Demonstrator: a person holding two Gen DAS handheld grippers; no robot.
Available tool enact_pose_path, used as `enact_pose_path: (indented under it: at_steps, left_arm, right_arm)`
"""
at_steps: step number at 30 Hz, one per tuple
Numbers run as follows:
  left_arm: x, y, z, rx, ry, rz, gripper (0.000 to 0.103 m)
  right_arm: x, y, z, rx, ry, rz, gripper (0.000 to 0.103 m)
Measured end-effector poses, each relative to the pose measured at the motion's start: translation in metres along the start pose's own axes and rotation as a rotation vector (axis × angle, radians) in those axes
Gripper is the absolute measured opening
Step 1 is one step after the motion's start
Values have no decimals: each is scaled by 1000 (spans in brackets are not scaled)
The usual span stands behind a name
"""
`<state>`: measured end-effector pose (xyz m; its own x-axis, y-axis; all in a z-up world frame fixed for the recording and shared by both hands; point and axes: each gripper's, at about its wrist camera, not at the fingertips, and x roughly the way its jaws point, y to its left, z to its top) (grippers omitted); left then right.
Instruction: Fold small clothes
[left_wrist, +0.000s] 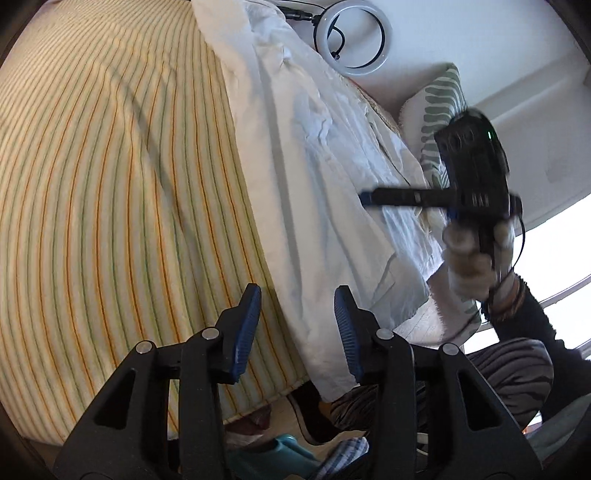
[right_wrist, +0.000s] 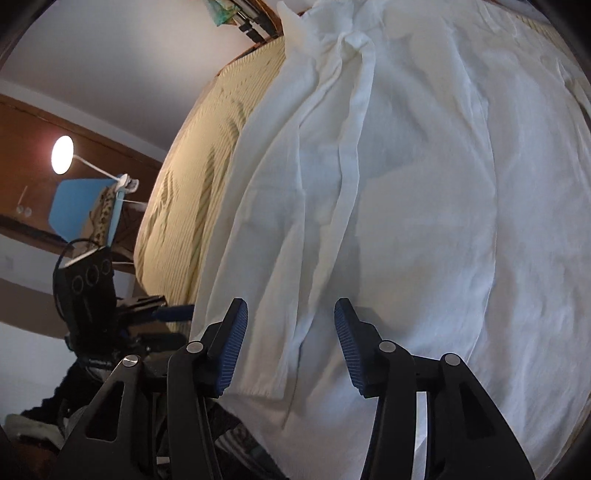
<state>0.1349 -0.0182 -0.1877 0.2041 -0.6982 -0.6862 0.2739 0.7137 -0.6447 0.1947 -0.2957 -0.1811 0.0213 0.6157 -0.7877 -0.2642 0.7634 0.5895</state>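
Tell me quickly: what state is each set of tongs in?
Left tongs: open, holding nothing, over the white garment.
Right tongs: open, holding nothing.

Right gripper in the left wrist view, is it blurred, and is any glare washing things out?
Left wrist view: the right gripper is motion-smeared, and the window at right is blown out white. Right wrist view: the white garment looks soft, and a round lamp glares.

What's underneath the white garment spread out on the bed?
The white garment lies on a striped bedspread, visible beside it at its edge. Whatever else might be beneath the cloth is covered and cannot be seen.
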Motion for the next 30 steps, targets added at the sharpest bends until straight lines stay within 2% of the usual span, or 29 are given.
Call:
enact_pose_path:
  at_steps: [3,4,5,6,7,11,13,15,19,21,23,26,30]
  left_arm:
    - [8,-8,-4,24,24,-1,28]
    - [12,-11,-5,36,31,2,20]
    - [15,-14,-5,42,35,4,9]
    - [16,-15,-4,44,33,2,9]
    - [16,-15,-1,42,25,1,6]
    - [-3,-22,-2,51,-41,6,2]
    - [-22,-26,-6,49,-83,0,2]
    - [-34,-26,-10,63,-103,11,1]
    - [-12,-13,-20,75,-17,125,0]
    - [-1,-6,-26,62,16,150,0]
    - [-5,-5,-29,69,6,150,0]
    - [-15,-12,-29,112,-23,195,0]
    - [-40,-12,-18,82,-95,160,0]
  right_arm:
    - [9,5,-15,-12,17,4,48]
    - [10,10,-19,-36,12,-10,44]
    - [11,15,-19,-50,7,-23,33]
    - [13,19,-20,-58,9,-28,8]
    - [15,22,-21,-54,2,-34,6]
    - [1,25,-26,11,-48,87,4]
    - [-12,34,-30,-2,-81,114,4]
    - [-15,35,-36,-16,-78,128,3]
    - [22,29,-44,-10,27,59,3]
    - [34,31,-42,-30,49,42,3]
    - [38,38,-40,-59,67,36,3]
    - [33,58,-39,-160,79,-35,3]
    - [25,65,-36,-204,88,-77,2]
